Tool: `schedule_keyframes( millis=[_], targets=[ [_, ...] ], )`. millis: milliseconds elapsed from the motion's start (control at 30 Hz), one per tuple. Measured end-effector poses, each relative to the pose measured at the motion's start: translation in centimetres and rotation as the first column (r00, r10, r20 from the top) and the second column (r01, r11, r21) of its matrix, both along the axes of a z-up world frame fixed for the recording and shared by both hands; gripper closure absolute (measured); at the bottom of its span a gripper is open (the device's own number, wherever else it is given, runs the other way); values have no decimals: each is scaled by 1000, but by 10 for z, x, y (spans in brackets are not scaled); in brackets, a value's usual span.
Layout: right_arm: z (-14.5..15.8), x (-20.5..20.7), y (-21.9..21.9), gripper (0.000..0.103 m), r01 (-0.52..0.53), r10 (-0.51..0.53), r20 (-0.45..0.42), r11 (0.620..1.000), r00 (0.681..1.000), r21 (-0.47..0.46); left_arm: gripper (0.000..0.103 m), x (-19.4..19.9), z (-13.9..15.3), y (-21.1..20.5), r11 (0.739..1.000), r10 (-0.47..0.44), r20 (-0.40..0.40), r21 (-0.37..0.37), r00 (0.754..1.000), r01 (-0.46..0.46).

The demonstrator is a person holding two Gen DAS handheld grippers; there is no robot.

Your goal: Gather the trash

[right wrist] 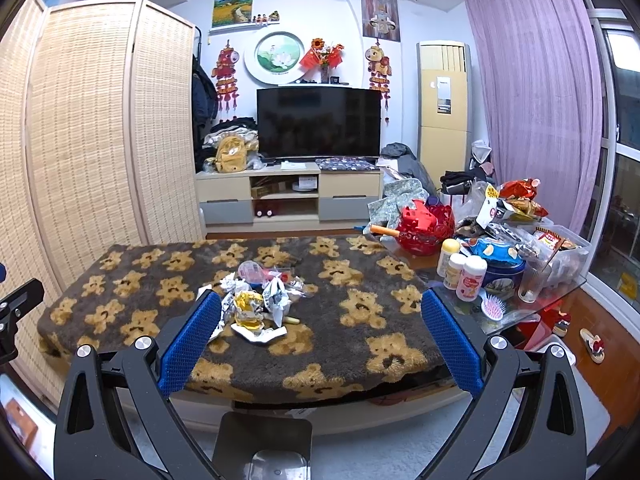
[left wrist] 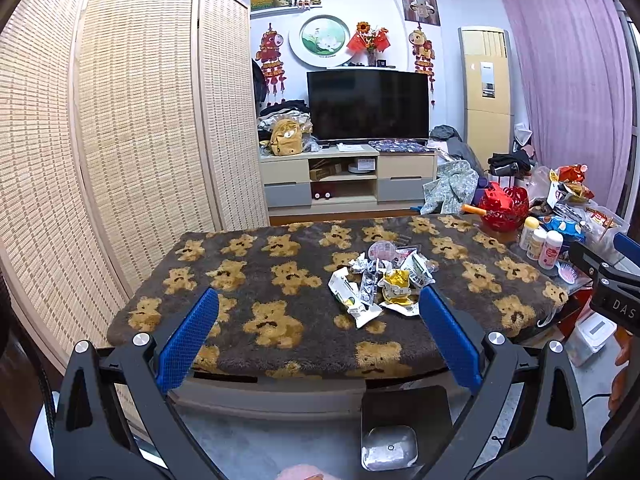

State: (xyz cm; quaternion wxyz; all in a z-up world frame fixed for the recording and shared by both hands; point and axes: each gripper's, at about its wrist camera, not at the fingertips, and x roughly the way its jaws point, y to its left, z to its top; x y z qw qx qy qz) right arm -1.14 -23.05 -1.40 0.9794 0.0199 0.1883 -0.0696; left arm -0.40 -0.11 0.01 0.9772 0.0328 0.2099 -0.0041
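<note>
Left gripper (left wrist: pixel 318 312): jaws wide, nothing held, lower centre of frame. Right gripper (right wrist: pixel 320 314): jaws wide, nothing held. Trash pile (left wrist: pixel 380 280): crumpled wrappers, centre frame, on bear-print blanket (left wrist: pixel 248 280). Black bin (left wrist: pixel 404 432): bottom edge, below table.

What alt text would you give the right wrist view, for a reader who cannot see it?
The open right gripper hangs short of a pile of crumpled wrappers on a bear-print blanket covering a table. A black bin stands on the floor below; bottles, snacks and a pink hairbrush crowd the table's right end.
</note>
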Motion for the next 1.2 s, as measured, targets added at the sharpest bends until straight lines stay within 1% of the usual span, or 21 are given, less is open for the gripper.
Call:
schedule_keyframes(
  millis=[33,367,467,1200],
  targets=[
    [-5,7,0,3,-5,5,-5,1000,1000,-1,8,0,0,0,1000,0,0,1,1000,0],
    [-8,10,3,3,-9,9,-4,1000,1000,2,8,2,0,6,1000,2,6,-1,1000,-2],
    [-3,7,0,3,-11,11,-7,1000,1000,0,8,5,1,6,1000,5,6,-2,1000,-5],
    [-5,8,2,3,-11,11,-8,1000,1000,2,8,4,2,4,1000,5,8,1,1000,-5]
  ],
)
